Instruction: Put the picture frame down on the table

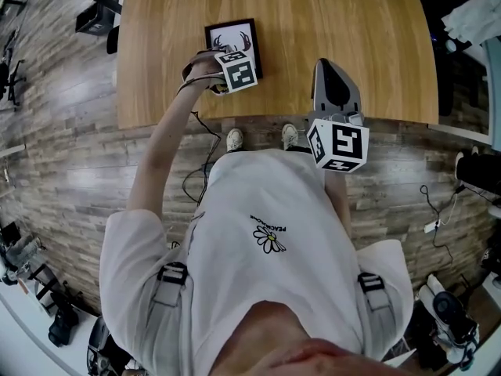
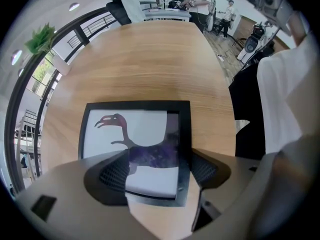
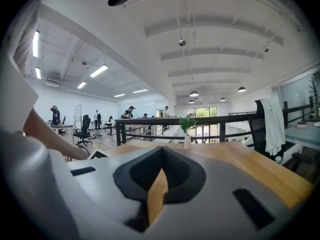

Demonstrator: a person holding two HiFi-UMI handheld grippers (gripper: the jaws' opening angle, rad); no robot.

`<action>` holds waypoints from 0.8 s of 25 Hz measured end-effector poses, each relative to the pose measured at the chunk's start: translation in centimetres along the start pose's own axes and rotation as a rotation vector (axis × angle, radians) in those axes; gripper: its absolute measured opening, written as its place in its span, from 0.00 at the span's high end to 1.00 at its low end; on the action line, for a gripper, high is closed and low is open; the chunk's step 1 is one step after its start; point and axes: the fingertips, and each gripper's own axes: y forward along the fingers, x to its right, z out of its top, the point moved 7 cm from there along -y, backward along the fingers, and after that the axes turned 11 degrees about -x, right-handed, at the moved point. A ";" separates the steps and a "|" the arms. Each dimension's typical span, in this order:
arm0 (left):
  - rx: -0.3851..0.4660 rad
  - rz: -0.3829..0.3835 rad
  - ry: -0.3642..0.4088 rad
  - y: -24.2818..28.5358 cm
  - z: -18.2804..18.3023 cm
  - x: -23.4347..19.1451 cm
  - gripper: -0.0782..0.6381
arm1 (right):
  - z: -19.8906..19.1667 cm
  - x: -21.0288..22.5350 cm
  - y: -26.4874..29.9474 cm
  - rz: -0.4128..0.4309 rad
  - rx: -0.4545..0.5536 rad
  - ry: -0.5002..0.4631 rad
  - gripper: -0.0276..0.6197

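Observation:
The black picture frame (image 1: 235,39) with a white bird print lies flat on the wooden table (image 1: 352,22), near its front edge. My left gripper (image 1: 219,73) points straight down over the frame's near end. In the left gripper view the frame (image 2: 135,129) shows between and under the wide-set jaws of the left gripper (image 2: 157,171); the right pad (image 2: 205,170) stands beside the frame's right edge and the pads do not press on it. My right gripper (image 1: 335,65) hovers level at the table's edge to the right, jaws together, holding nothing (image 3: 159,184).
The table's near edge runs just under both grippers, with the person's shoes (image 1: 262,138) below it. A chair draped with white cloth (image 2: 125,4) stands at the far end. A small vase with a plant (image 3: 187,134) sits on the table far ahead.

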 end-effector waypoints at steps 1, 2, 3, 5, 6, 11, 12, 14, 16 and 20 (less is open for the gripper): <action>-0.002 -0.007 0.003 0.1 0.0 0.0 0.38 | -0.1 -0.1 -0.1 0.002 -0.002 -0.003 0.94; -0.003 -0.019 0.005 0.2 0.0 0.0 0.38 | -0.1 -0.3 -0.1 0.004 -0.005 -0.007 0.94; -0.003 -0.038 0.004 0.3 0.0 0.0 0.38 | -0.2 -0.5 -0.1 0.006 -0.010 -0.011 0.94; 0.001 -0.087 -0.008 0.4 -0.3 -0.3 0.38 | -0.1 -0.9 0.1 0.014 -0.015 -0.016 0.94; 0.006 -0.101 -0.010 0.3 -0.4 -0.5 0.38 | -0.1 -1.0 0.1 0.018 -0.016 -0.018 0.94; 0.057 -0.077 -0.026 0.4 -0.3 -0.4 0.38 | -0.4 -0.9 0.2 0.029 -0.019 -0.022 0.94; 0.074 -0.071 -0.032 0.3 -0.3 -0.3 0.38 | -0.3 -1.0 0.3 0.032 -0.017 -0.024 0.94; 0.082 -0.070 -0.046 0.0 -0.7 -0.2 0.39 | 0.0 -1.4 0.5 0.038 -0.011 -0.037 0.94; 0.097 -0.056 -0.062 -0.9 -1.0 -0.2 0.39 | 0.4 -1.6 0.8 0.042 -0.006 -0.064 0.94; 0.227 0.073 -0.111 -5.9 -1.5 -1.1 0.43 | 2.5 -1.7 1.3 0.031 0.025 -0.189 0.94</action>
